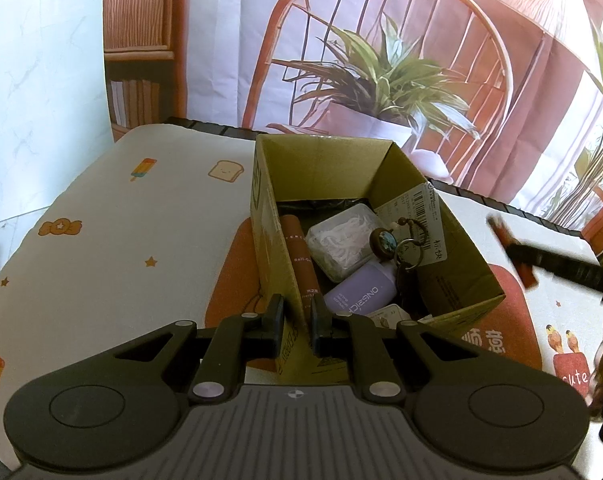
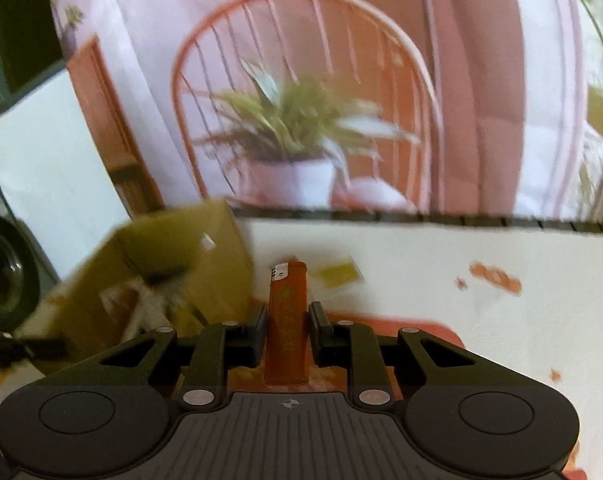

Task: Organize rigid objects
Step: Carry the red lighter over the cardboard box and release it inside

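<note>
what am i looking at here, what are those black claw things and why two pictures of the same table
Each black claw is a hand-held gripper that a person carries, with a wide-angle camera looking along its two fingers; so you get one picture per hand. The left hand-held gripper is closed on the near wall of a cardboard box, which already holds a brown tube, a clear box of white bits, a lilac case and a keyring. The right hand-held gripper holds an orange lighter. Everything sits on a table with a cartoon-print cloth.
</note>
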A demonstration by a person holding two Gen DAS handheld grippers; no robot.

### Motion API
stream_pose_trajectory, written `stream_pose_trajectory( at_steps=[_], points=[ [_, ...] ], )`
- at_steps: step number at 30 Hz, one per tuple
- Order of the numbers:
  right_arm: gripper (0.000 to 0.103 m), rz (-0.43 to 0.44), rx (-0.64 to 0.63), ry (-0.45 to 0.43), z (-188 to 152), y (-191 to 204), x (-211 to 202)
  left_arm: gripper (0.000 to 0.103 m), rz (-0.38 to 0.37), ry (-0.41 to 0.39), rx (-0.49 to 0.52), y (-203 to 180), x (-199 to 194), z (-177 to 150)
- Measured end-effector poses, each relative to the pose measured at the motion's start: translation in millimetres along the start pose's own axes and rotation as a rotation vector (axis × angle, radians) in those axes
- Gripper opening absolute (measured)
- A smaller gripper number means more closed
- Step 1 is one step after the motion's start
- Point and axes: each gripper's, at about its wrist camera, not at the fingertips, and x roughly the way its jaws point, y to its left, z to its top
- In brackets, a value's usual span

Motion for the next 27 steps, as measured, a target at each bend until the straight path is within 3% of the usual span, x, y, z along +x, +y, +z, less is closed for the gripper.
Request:
stream_pose_trajectory(
  at_steps=[6,13,18,27],
  points=[
    [0.020,0.150,-0.070,-0.049,29,45,3,0.014,-0.001,0.001,0.001,0,0,0],
    [0.020,0.263,-0.114,0.070,29,84,47,0.014,-0.003,0.002,0.000,0,1,0],
    [0.020,0.240,-0.120,0.152,19,96,76,0.014,-0.005,0.002,-0.003,0,1,0],
    [0.021,0.248,-0.125,0.186,13,98,85,0.014,-0.010,0.003,-0.006,1,2,0]
  ],
)
